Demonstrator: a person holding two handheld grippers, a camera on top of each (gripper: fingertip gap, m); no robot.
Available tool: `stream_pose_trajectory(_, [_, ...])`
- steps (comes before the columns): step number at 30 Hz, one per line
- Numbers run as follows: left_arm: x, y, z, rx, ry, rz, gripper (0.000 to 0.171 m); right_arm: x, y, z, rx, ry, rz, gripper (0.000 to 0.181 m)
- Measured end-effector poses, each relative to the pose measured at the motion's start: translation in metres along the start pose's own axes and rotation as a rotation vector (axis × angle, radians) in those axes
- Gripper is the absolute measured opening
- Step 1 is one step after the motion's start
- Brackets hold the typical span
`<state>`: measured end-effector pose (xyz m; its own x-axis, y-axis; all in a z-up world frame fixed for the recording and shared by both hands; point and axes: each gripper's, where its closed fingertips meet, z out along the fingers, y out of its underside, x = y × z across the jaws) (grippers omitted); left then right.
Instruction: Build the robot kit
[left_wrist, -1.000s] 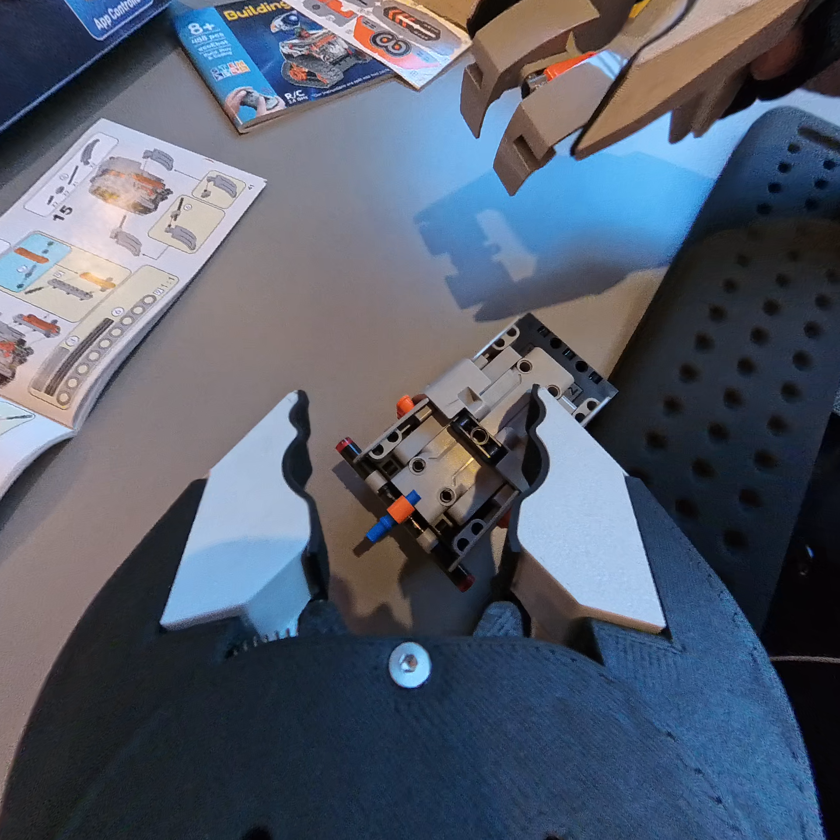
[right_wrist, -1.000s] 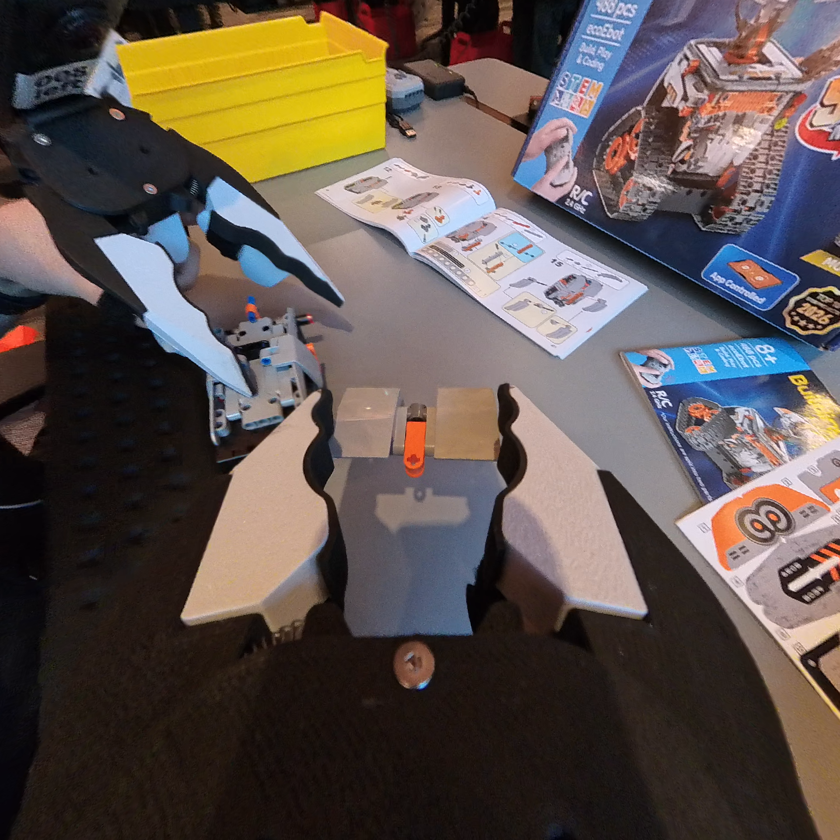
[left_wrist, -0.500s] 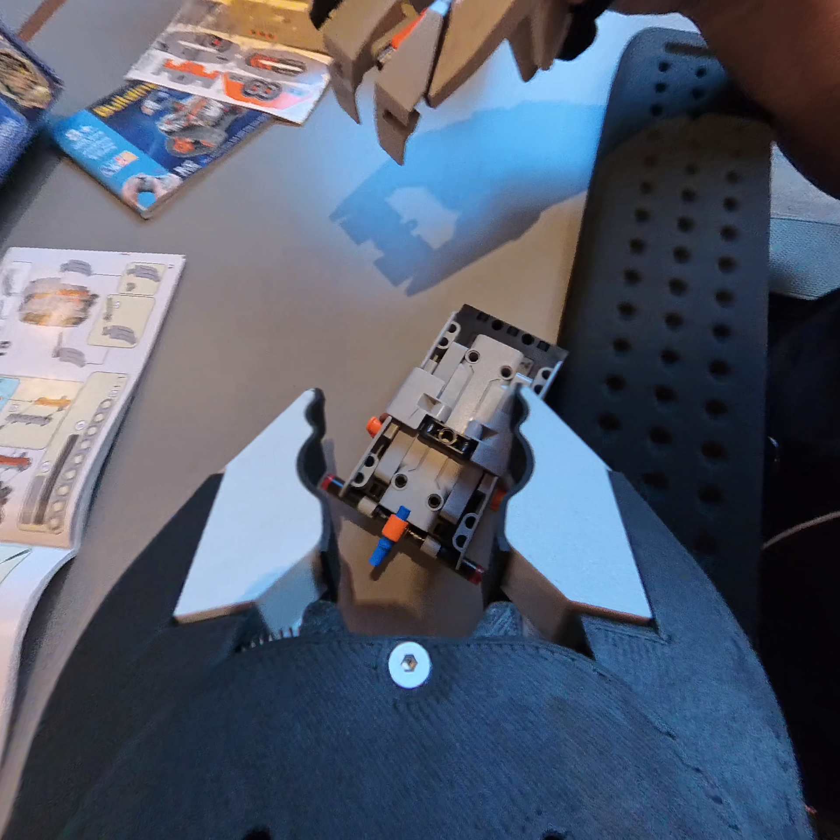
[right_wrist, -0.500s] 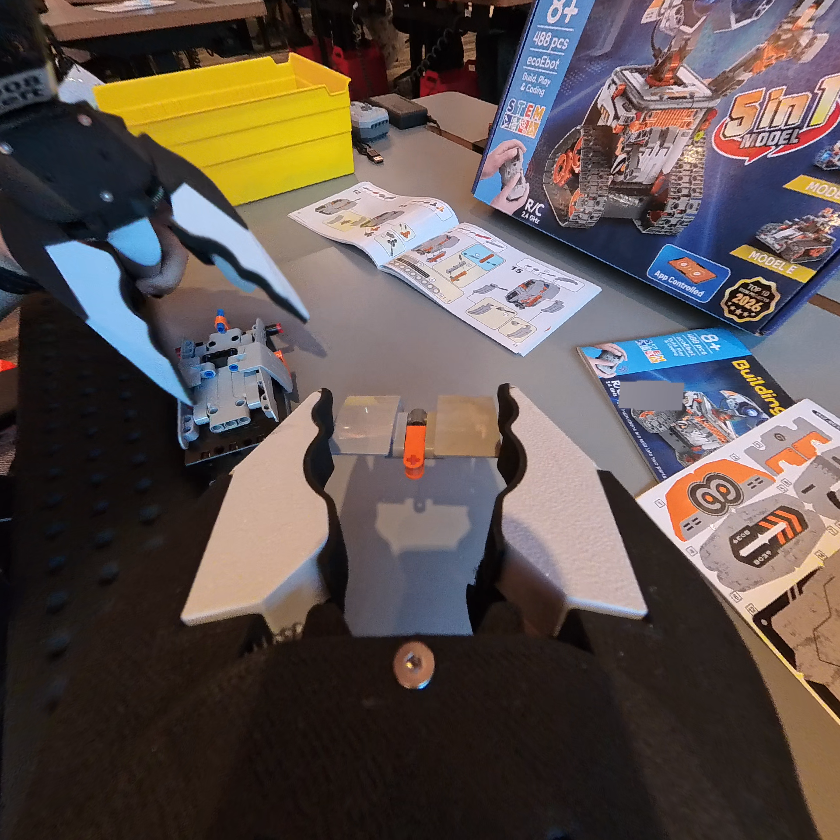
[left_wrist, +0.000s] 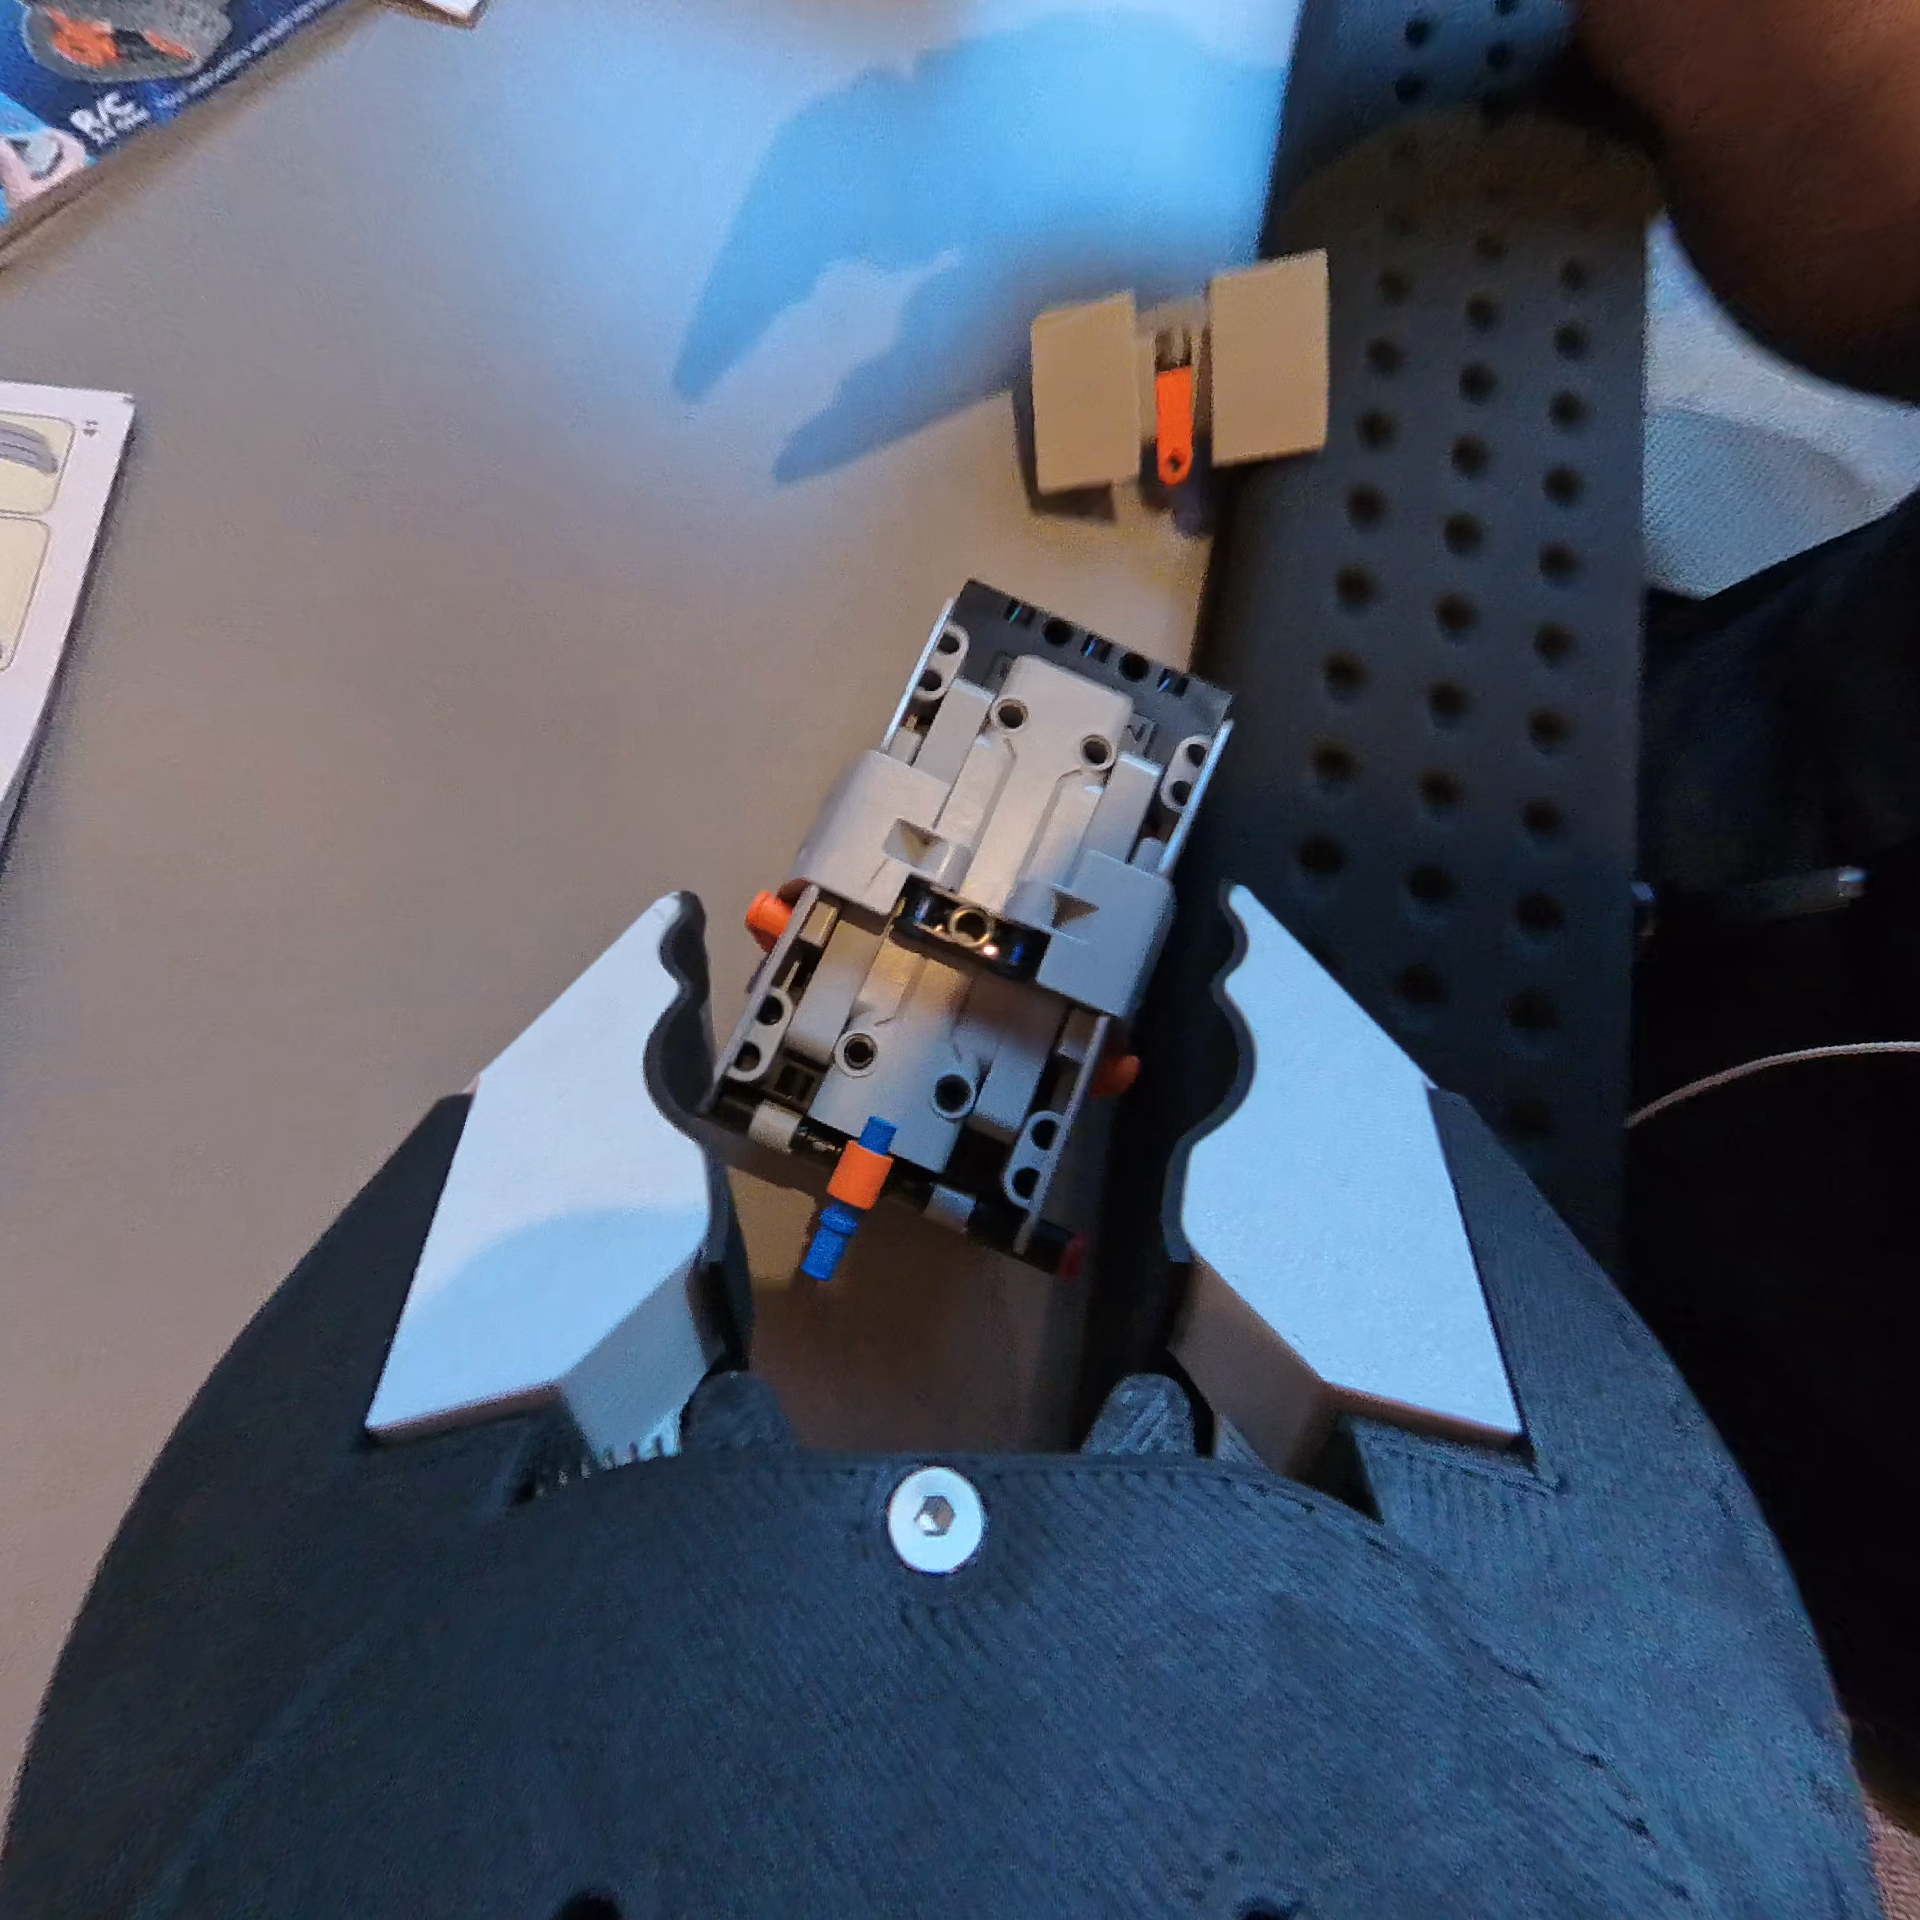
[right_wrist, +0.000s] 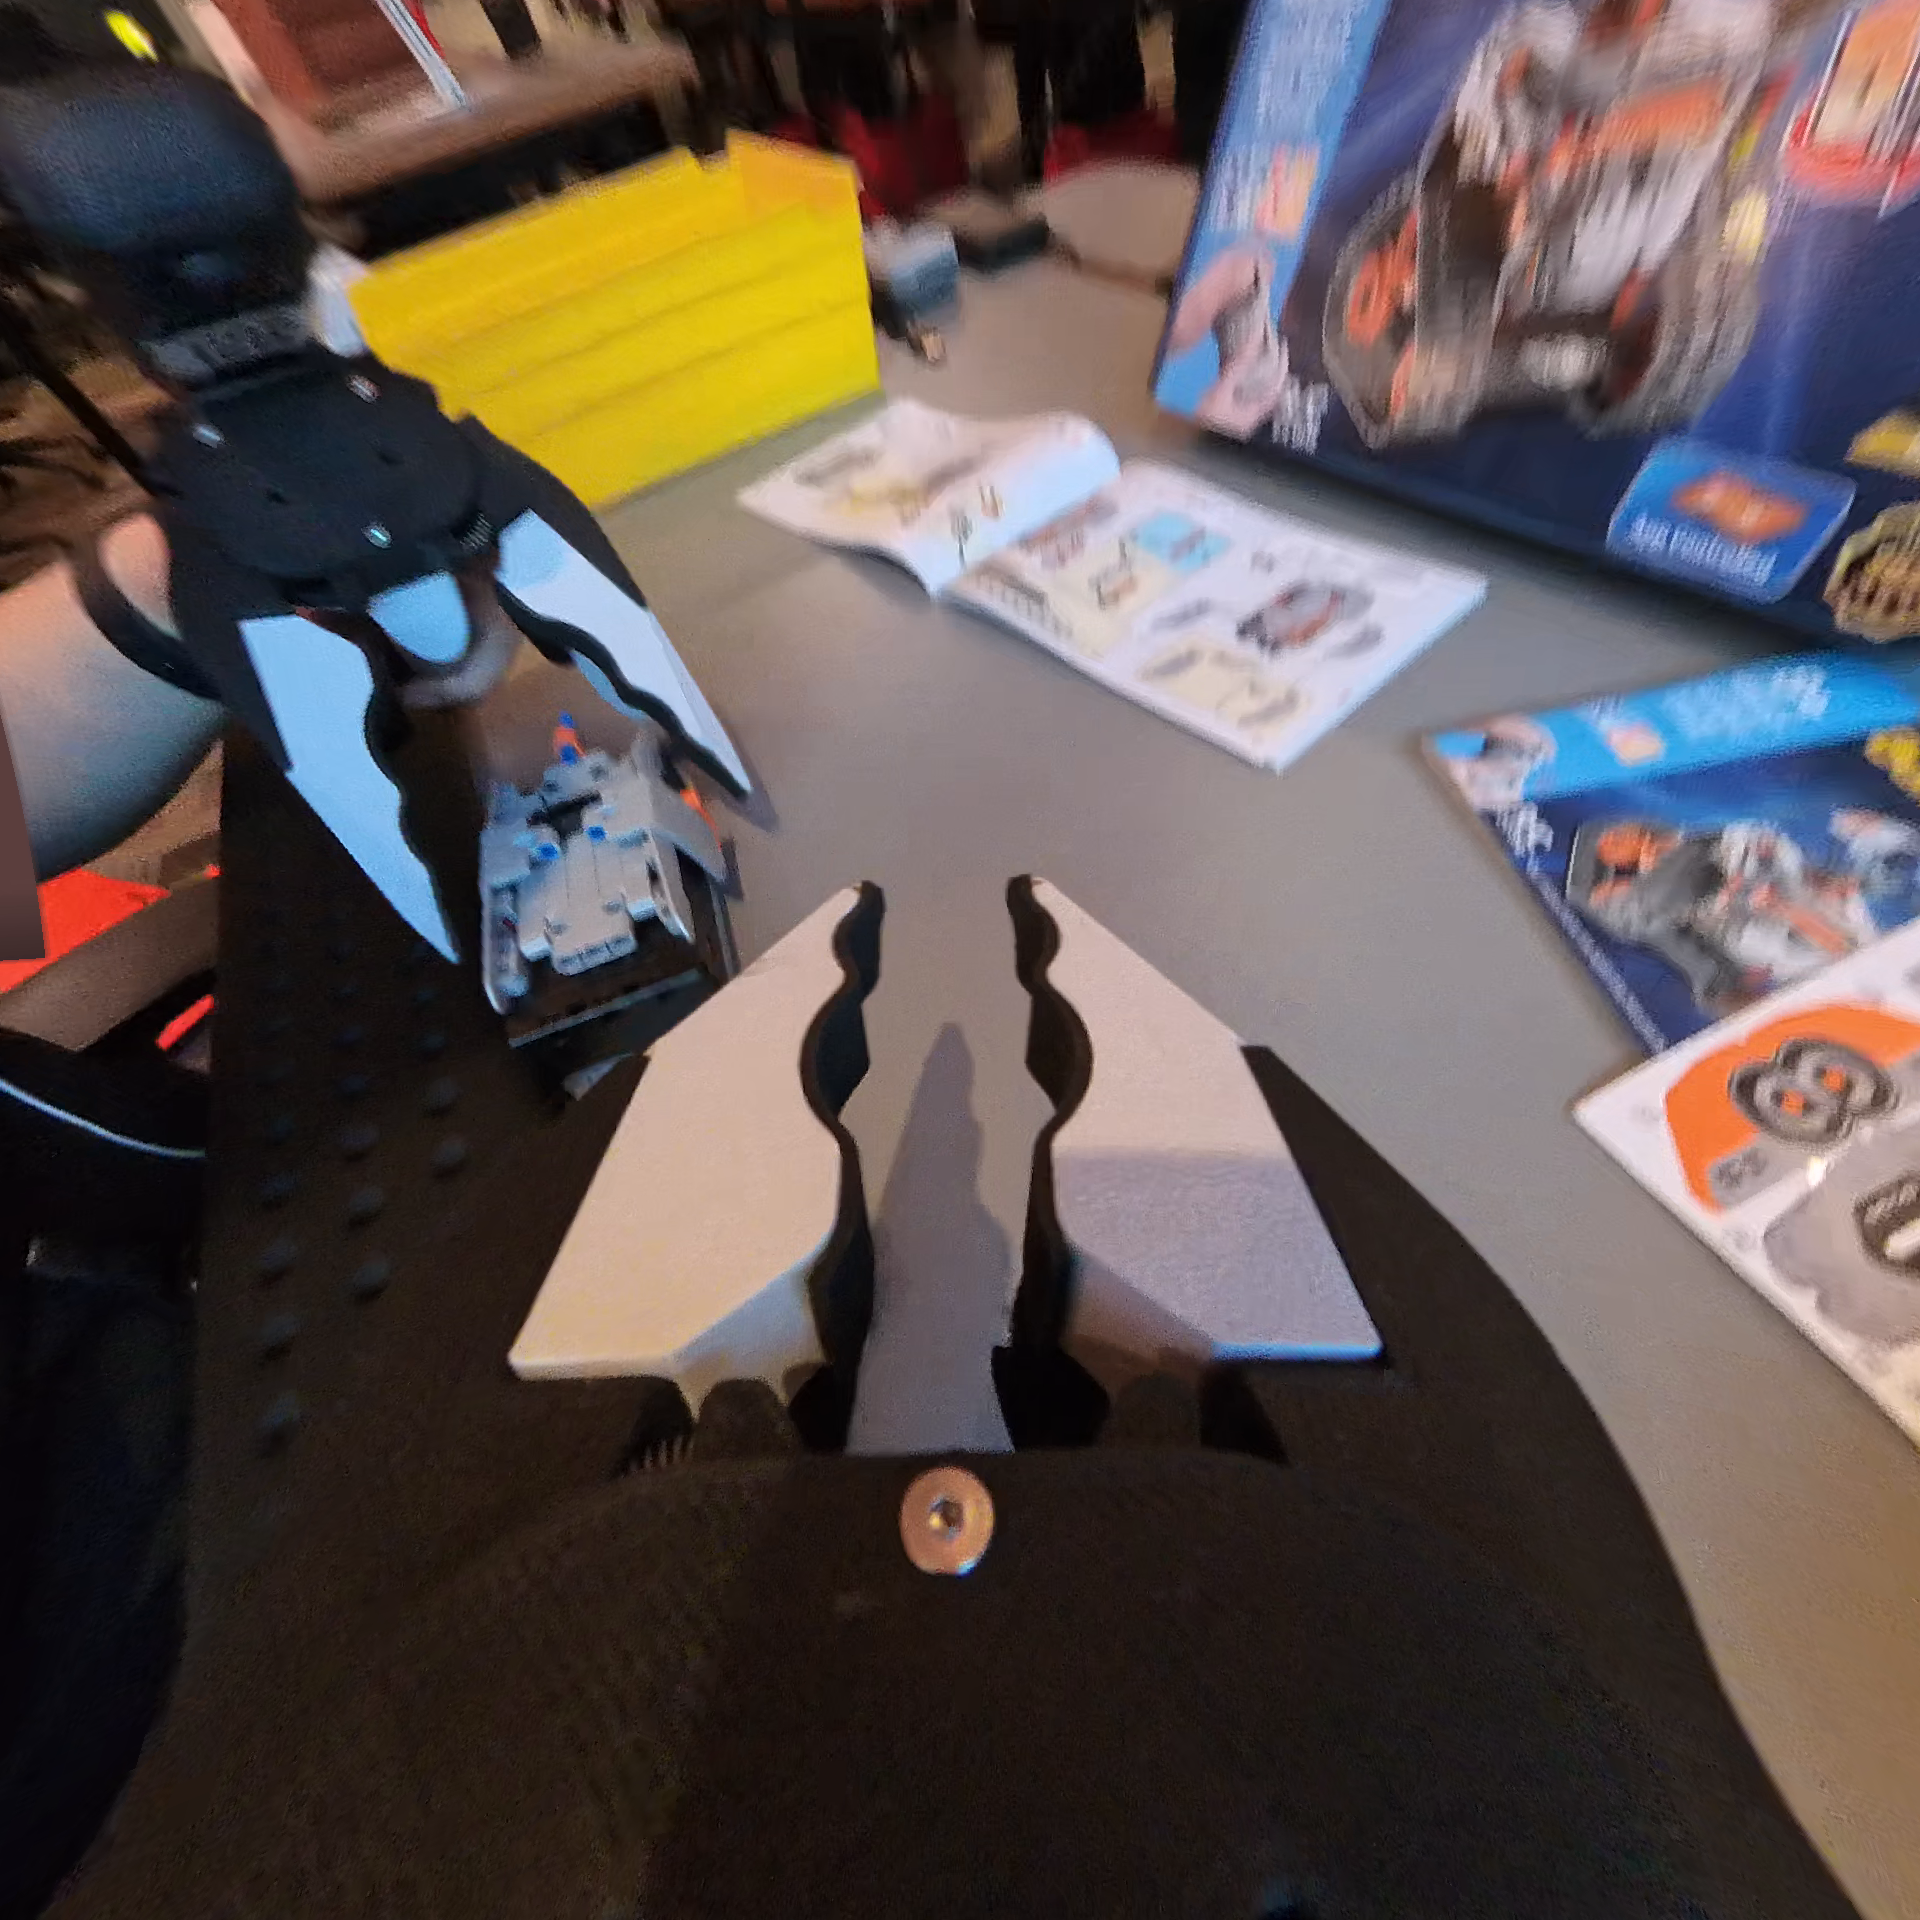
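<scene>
A grey brick assembly (left_wrist: 1039, 748) with orange and blue pins lies on the grey table (left_wrist: 416, 727), against a black perforated mat (left_wrist: 1455, 623). My left gripper (left_wrist: 956, 899) is open, its fingers on either side of the assembly's near end; contact is unclear. A small piece (left_wrist: 1081, 395) made of two tan panels joined by an orange link lies beyond it at the mat's edge. My right gripper (right_wrist: 945, 885) is empty, its fingers a narrow gap apart over bare table. The blurred right wrist view shows the left gripper (right_wrist: 592, 871) over the assembly (right_wrist: 582, 894).
An open instruction manual (right_wrist: 1122, 582) lies mid-table. Yellow bins (right_wrist: 644, 312) stand at the back. A large blue toy box (right_wrist: 1558, 208) stands at the back right. A blue booklet (right_wrist: 1714, 810) and a sticker sheet (right_wrist: 1787, 1143) lie at the right. A person's arm (left_wrist: 1766, 156) is at the left view's top right. One gripper's finger ends stand about 15 cm off the other's.
My right gripper has let go of the tan-and-orange piece, which now lies on the table by the mat, and its fingers have drawn closer. My left gripper has moved in around the assembly.
</scene>
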<state>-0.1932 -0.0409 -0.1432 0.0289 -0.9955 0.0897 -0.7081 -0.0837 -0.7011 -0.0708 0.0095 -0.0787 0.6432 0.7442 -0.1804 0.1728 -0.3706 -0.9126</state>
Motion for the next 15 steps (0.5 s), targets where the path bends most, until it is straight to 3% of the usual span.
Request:
stream_pose_trajectory(4, [-0.009, 0.007, 0.009, -0.025, -0.062, 0.008, 0.091, -0.003, 0.034, -0.004, -0.174, 0.058, 0.081, 0.047])
stream_pose_trajectory(8, [-0.026, 0.010, 0.004, -0.031, -0.091, -0.027, 0.092, -0.037, 0.055, -0.015, -0.268, 0.036, 0.256, 0.074])
stream_pose_trajectory(10, [-0.038, 0.011, 0.001, -0.027, -0.102, -0.037, 0.092, -0.051, 0.074, -0.020, -0.374, 0.036, 0.147, 0.075])
stream_pose_trajectory(12, [-0.050, 0.012, -0.002, -0.028, -0.115, -0.054, 0.092, -0.043, 0.085, -0.023, -0.427, 0.097, 0.030, 0.076])
stream_pose_trajectory(15, [-0.070, 0.009, -0.006, -0.037, -0.211, -0.068, 0.106, -0.033, 0.096, -0.026, -0.516, 0.143, 0.087, 0.077])
